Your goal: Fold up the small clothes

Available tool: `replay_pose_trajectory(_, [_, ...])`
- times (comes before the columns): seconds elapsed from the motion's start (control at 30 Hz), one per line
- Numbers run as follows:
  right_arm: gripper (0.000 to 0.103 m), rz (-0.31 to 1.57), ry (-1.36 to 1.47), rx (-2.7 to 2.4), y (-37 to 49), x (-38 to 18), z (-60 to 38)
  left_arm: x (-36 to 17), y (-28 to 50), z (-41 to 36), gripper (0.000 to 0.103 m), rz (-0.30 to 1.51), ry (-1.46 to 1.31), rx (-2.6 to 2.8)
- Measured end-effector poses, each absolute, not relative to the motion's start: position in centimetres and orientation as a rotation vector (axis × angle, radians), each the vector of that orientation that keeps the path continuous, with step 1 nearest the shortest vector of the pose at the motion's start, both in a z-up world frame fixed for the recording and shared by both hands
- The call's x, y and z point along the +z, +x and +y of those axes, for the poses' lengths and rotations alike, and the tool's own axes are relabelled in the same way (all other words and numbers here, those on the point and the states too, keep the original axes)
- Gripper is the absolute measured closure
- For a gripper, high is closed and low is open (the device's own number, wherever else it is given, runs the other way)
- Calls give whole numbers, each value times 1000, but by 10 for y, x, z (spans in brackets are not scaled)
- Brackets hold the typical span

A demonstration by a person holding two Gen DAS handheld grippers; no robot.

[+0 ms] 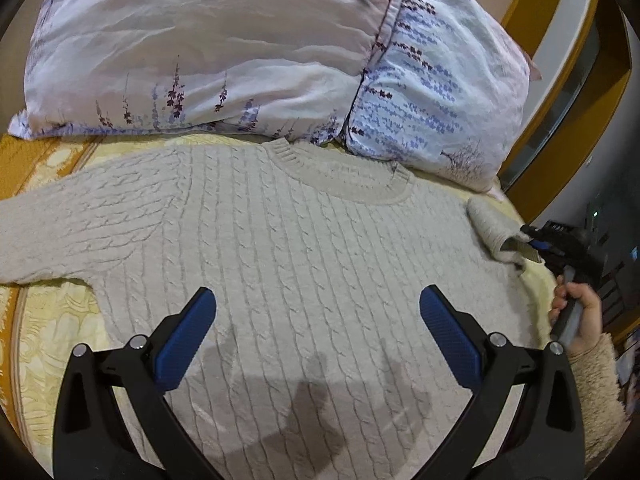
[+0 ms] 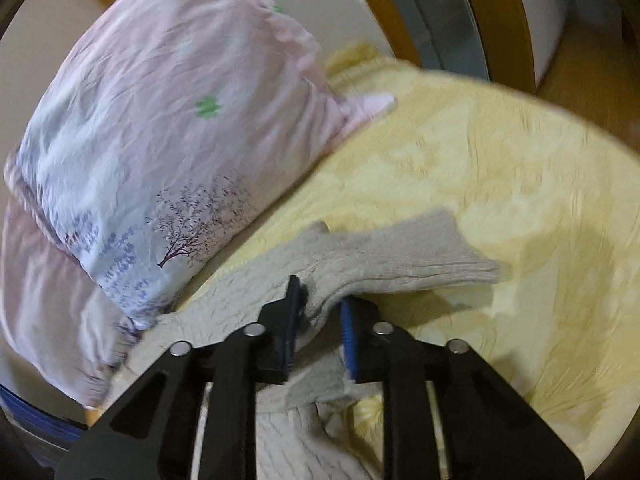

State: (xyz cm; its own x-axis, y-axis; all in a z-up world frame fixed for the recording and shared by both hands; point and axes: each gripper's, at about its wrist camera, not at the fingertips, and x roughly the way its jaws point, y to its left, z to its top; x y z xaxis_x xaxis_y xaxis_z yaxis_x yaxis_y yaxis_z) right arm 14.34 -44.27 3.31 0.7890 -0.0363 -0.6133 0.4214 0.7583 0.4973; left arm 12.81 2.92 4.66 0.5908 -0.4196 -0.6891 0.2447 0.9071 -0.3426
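Left wrist view: one beige cable-knit sweater [image 1: 280, 240] is laid flat, front up, on a yellow textured bedspread [image 1: 52, 340]. Ribbed round collar is turned toward the pillows. One sleeve is stretched out to the picture's left edge; the other sleeve [image 1: 490, 226] is lifted at the bed's right edge. Two pillows are seen behind the collar: a pinkish smooth one [image 1: 192, 52] and a white one with purple sprig print [image 1: 440, 92], both wrinkled, the white one touching the sweater's shoulder. The left gripper [image 1: 318, 312] is held over the sweater's lower body, blue ribbed pads spread wide, nothing between them. The right gripper [image 1: 532, 242] is seen at the sleeve cuff, gripped by a hand [image 1: 580, 312] in a fuzzy beige cuff. Bare bedspread is left below the left sleeve; little room is left on the right before the bed edge.

Right wrist view, blurred: the right gripper [image 2: 320, 320] is clamped on the sleeve [image 2: 384, 256], knit bunched between the black fingers and the blue pads. The ribbed cuff end sticks out past the fingertips, raised off the bedspread [image 2: 500, 168]. The printed pillow [image 2: 160, 152] is seen left, near the sleeve. Wide bare yellow bedspread lies ahead and right, up to the rounded bed edge.
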Motion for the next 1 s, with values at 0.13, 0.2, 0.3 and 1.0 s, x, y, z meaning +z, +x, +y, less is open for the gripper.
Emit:
replay_pose_trajectory(0.13, [93, 551, 573, -162, 147, 61, -414, 46, 135, 43, 2, 857, -337, -446])
replay_pose_trajectory(0.2, [93, 524, 513, -67, 154, 76, -387, 46, 139, 50, 2, 859, -395, -467])
replay_pose_trajectory(0.3, [93, 537, 449, 76, 166, 87, -345, 47, 145, 58, 2, 860, -472, -501])
replay_pose_trajectory(1.0, [61, 838, 630, 402, 151, 27, -294, -3, 216, 20, 33, 1100, -829, -572])
